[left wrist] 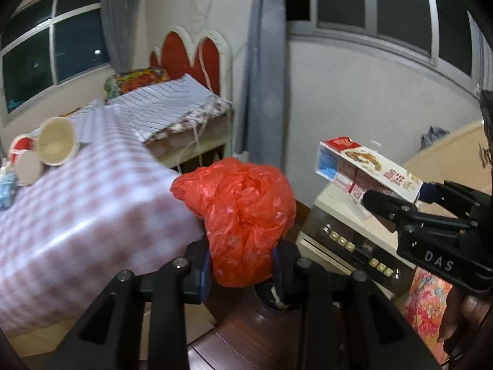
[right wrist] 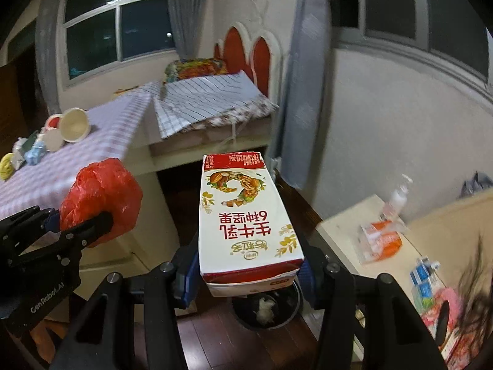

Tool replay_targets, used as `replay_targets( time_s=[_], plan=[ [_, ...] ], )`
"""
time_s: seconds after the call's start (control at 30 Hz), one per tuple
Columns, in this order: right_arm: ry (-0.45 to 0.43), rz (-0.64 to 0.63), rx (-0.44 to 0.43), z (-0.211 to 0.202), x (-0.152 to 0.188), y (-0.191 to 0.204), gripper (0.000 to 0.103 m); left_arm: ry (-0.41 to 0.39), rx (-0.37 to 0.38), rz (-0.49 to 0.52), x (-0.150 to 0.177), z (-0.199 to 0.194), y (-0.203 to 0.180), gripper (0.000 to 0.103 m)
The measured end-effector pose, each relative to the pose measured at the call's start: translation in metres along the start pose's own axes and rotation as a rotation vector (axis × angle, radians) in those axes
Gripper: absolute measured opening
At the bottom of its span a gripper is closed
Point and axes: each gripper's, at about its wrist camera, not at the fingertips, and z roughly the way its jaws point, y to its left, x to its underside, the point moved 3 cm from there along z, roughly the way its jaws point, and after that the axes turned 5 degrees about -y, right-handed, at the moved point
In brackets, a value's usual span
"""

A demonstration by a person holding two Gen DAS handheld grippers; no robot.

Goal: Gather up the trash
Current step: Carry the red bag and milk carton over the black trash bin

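My left gripper (left wrist: 242, 262) is shut on a crumpled red plastic bag (left wrist: 243, 215), held in the air just off the corner of the checked table. It also shows in the right wrist view (right wrist: 101, 200). My right gripper (right wrist: 249, 274) is shut on a white and red milk carton (right wrist: 246, 219), held lengthwise above a dark round trash bin (right wrist: 268, 308) with white scraps inside. The carton also shows in the left wrist view (left wrist: 369, 169). The bin's rim (left wrist: 271, 302) peeks out under the red bag.
A table with a pink checked cloth (left wrist: 77, 203) carries tipped paper cups (left wrist: 57, 145) and small wrappers (right wrist: 21, 154). A bed (right wrist: 209, 101) stands behind. A white cabinet (right wrist: 354, 237) on the right holds a tissue pack (right wrist: 382, 240), a bottle and small cartons. The floor is dark wood.
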Motion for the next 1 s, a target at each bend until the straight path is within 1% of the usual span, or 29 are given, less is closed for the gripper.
replay_targets(
  time_s=[0.17,0.3,0.4,0.47,0.5,0.63,0.7,0.83,1.0],
  plan=[
    [0.056,0.025,0.015,0.022,0.022,-0.033,0.055,0.051,0.03,0.031,0.009,0.027,-0.022,0.033],
    [0.119,0.05,-0.015,0.05,0.045,-0.052,0.055,0.106,0.059,0.038,0.021,0.057,-0.034,0.033],
    [0.171,0.045,-0.02,0.077,0.065,-0.065,0.055,0.15,0.07,0.049,0.032,0.084,-0.039,0.033],
    [0.204,0.043,-0.024,0.093,0.077,-0.072,0.055,0.193,0.073,0.06,0.043,0.107,-0.043,0.033],
    [0.224,0.041,-0.029,0.103,0.085,-0.076,0.055,0.214,0.087,0.054,0.048,0.119,-0.045,0.033],
    [0.303,0.029,-0.04,0.143,0.118,-0.086,0.055,0.283,0.117,0.049,0.075,0.152,-0.05,0.033],
    [0.339,0.023,-0.051,0.163,0.132,-0.089,0.055,0.338,0.134,0.043,0.092,0.174,-0.053,0.033],
    [0.413,-0.001,-0.083,0.205,0.167,-0.089,0.055,0.41,0.145,0.049,0.119,0.207,-0.062,0.033],
    [0.489,-0.035,-0.113,0.252,0.202,-0.088,0.055,0.495,0.155,0.057,0.149,0.25,-0.069,0.033]
  ],
)
